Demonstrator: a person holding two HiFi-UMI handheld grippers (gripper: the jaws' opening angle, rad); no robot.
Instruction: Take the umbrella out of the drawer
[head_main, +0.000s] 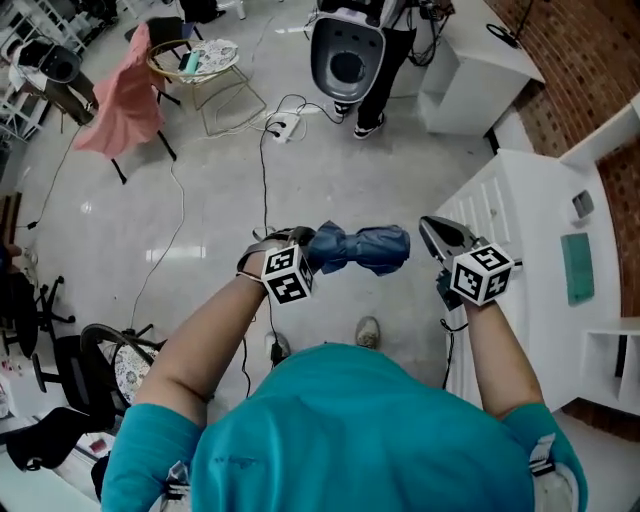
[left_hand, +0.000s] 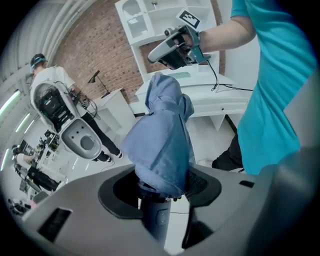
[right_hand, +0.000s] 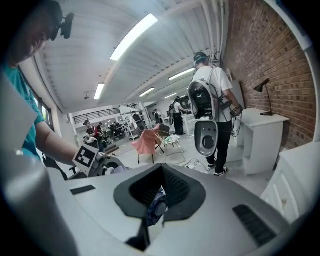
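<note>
A folded blue umbrella (head_main: 370, 248) hangs level in the air in front of me, above the floor. My left gripper (head_main: 305, 245) is shut on its left end. In the left gripper view the blue fabric (left_hand: 162, 135) bulges out of the jaws of the left gripper (left_hand: 162, 187), and the dark handle shows below them. My right gripper (head_main: 432, 232) is just off the umbrella's right end, beside the white drawer cabinet (head_main: 500, 200). Its jaws (right_hand: 157, 200) stand almost together; a sliver of blue shows in the slit. I cannot tell whether it touches the umbrella.
Another person wearing a grey backpack rig (head_main: 347, 50) stands ahead. A pink cloth on a chair (head_main: 125, 95) and a small round table are at the far left. Cables (head_main: 265, 130) run across the floor. A white desk (head_main: 470, 70) stands by the brick wall.
</note>
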